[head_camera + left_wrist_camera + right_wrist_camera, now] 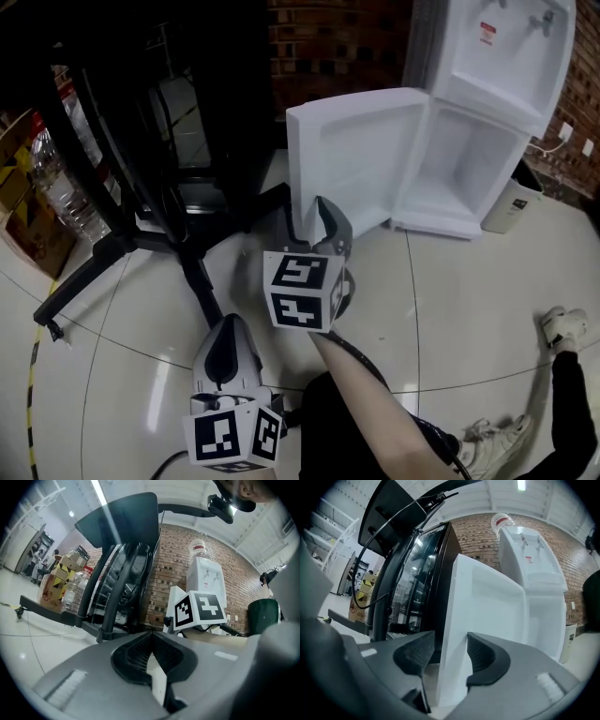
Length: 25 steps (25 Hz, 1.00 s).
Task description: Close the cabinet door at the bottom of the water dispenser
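Note:
The white water dispenser [497,56] stands at the upper right, its bottom compartment [469,169] showing. Its cabinet door [361,155] is swung wide out to the left. My right gripper [317,211] is at the door's free edge, low down. In the right gripper view the door edge [452,620] stands between the jaws of the right gripper [451,644], with a thin gap at the left pad, so the jaws are open around it. My left gripper [228,326] hangs lower left above the floor, away from the door. In its own view the left gripper [151,634] is shut on nothing.
A black stand with spreading legs [141,239] and dark shelving fill the left. Water bottles and cartons [56,187] sit at the far left. A white bin [514,202] stands right of the dispenser. A person's shoes [562,326] are at the right; a brick wall [328,37] lies behind.

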Motion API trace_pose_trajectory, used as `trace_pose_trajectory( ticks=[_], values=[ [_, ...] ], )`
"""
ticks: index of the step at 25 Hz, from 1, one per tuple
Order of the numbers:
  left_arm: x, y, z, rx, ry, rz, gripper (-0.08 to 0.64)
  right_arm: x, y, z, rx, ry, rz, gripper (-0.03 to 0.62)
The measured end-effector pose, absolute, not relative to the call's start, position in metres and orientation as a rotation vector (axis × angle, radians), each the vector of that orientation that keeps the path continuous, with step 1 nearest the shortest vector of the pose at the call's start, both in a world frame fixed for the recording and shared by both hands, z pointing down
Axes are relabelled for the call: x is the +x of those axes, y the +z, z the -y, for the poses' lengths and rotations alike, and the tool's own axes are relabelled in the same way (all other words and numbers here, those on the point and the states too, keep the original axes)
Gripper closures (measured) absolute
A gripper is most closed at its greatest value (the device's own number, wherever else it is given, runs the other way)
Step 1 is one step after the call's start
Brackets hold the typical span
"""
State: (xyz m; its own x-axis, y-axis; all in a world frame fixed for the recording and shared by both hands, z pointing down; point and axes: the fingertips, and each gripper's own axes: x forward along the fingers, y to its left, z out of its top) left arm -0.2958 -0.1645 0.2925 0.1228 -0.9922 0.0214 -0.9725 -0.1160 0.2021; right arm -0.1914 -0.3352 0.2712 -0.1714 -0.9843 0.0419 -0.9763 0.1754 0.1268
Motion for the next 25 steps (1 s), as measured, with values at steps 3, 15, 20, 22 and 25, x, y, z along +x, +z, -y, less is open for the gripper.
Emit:
trace_pose_trajectory(
  ticks=[3,15,20,22,25],
  values=[
    [-0.300,0.299,0.164,2.208,-0.168,1.974,0.543,-0.192,0.274,0.342,1.953,-0.119,2.307,0.390],
    [-0.305,0.303,0.173,2.175,-0.211,1.958,0.543,-0.188,0.275,0.352,1.971,-0.132,2.283,0.419],
    [-0.296,0.294,0.167,2.195,-0.223,1.949,0.543,-0.178,0.276,0.336,1.975,-0.095,2.254,0.416],
    [-0.290,0.288,0.163,2.207,-0.234,1.944,0.543,-0.172,0.277,0.327,1.971,-0.086,2.252,0.416],
    [-0.277,0.280,0.155,2.234,-0.247,1.930,0.543,-0.162,0.276,0.311,1.962,-0.080,2.251,0.413]
  ],
)
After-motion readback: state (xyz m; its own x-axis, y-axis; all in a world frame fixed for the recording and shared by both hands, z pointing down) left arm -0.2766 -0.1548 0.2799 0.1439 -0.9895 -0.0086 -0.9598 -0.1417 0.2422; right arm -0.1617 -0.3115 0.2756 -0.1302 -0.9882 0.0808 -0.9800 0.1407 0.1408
